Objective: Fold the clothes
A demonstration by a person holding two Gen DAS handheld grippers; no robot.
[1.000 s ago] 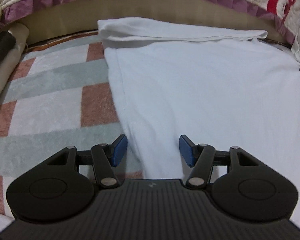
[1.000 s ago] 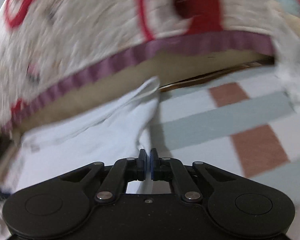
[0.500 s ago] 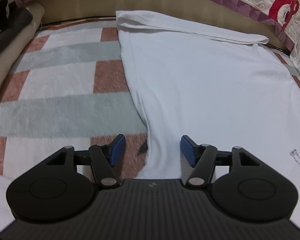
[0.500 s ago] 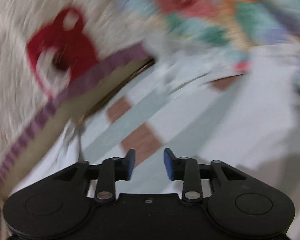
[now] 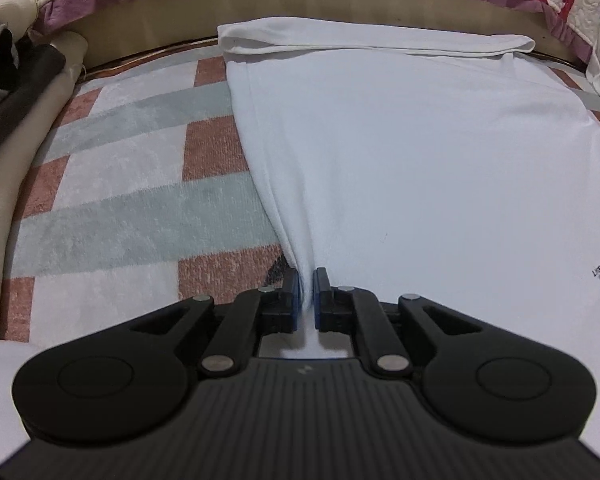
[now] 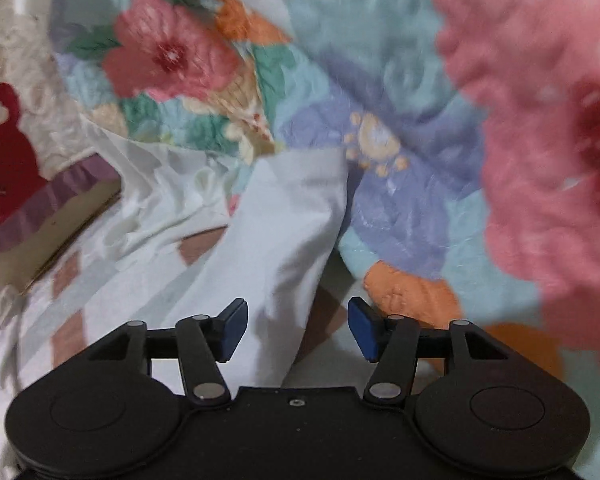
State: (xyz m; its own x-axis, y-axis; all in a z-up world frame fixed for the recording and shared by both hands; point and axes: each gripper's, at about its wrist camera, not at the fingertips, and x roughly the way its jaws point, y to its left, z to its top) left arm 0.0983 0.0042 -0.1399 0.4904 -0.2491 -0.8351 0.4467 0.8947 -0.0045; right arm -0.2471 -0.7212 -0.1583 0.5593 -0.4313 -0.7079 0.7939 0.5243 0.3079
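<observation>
A white garment (image 5: 400,152) lies flat on your checked blanket (image 5: 120,208), far end folded over. Your left gripper (image 5: 307,292) pinches its near left edge; a lone lift could skew it. Your right gripper (image 6: 297,326), spread wide, hovers over a white sleeve (image 6: 292,220), holding nothing

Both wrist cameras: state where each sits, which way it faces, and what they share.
Left wrist: behind the left claw, facing low across the flat white cotton garment it pinches, on the checked blanket.
Right wrist: behind the open right claw, facing the floral quilt.
Shared: the white garment.
</observation>
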